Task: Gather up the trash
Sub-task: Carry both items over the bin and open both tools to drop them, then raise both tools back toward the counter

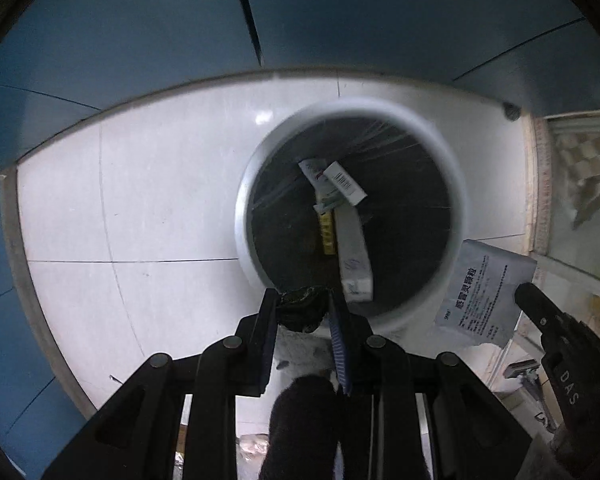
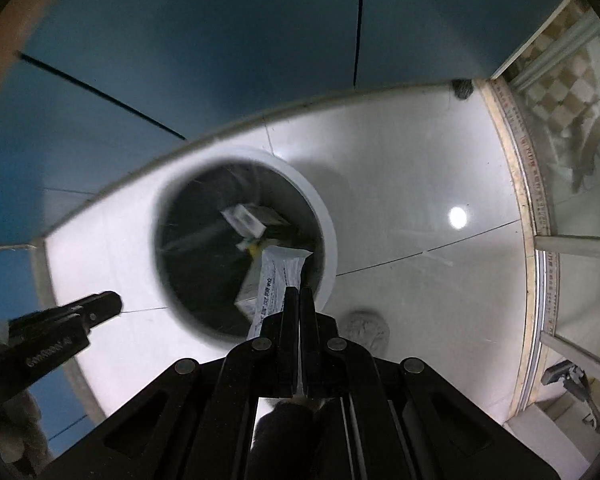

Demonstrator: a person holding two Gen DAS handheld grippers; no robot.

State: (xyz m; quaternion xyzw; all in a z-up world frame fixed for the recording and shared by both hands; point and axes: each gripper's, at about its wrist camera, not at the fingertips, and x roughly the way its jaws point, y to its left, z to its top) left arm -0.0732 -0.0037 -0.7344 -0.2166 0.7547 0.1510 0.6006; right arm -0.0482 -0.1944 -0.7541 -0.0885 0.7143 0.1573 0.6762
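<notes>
Floor (image 1: 160, 200): we see white tiles meeting a blue wall (image 1: 140, 20), open on both sides of the bin.
Bin (image 1: 456, 184): round, white-rimmed, holding 2 or more boxes (image 1: 354, 256).
Right gripper (image 2: 299, 290): jaws together on a printed sachet (image 2: 278, 276) over the bin's near edge.
Left gripper (image 1: 302, 300): only our left view shows its jaws clamped on a dark crumpled wad (image 1: 302, 312) at the rim.

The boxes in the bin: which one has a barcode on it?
The small white box lying on top, farthest from the left tool. The long box below shows no barcode.
</notes>
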